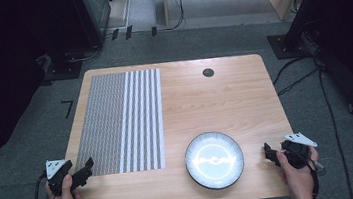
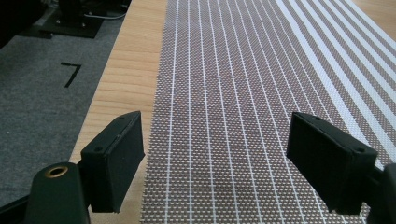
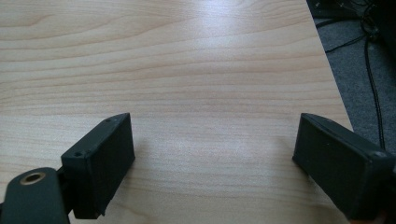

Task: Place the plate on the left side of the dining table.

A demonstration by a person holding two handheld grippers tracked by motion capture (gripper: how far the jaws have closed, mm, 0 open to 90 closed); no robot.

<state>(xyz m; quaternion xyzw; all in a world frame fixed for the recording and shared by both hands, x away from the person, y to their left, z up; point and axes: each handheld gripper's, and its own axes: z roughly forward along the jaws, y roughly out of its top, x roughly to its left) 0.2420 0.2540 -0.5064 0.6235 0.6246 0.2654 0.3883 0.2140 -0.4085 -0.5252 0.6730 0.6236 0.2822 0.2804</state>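
Grey carpet floor [image 1: 15, 163], black cables at right. Wooden table [image 1: 205, 106], light grain, small black grommet [image 1: 208, 72] near far edge. Woven placemat [image 1: 119, 122], brown-and-white stripes, flat on table's left half. Round plate [image 1: 214, 160], dark rim, glossy white centre, near front edge, just right of placemat, apart from it. Left gripper [image 2: 212, 154] at front-left corner, over placemat's near edge, jaws wide apart, nothing between. Right gripper [image 3: 215, 154] at front-right, beside plate, over bare wood, jaws wide apart, nothing between.
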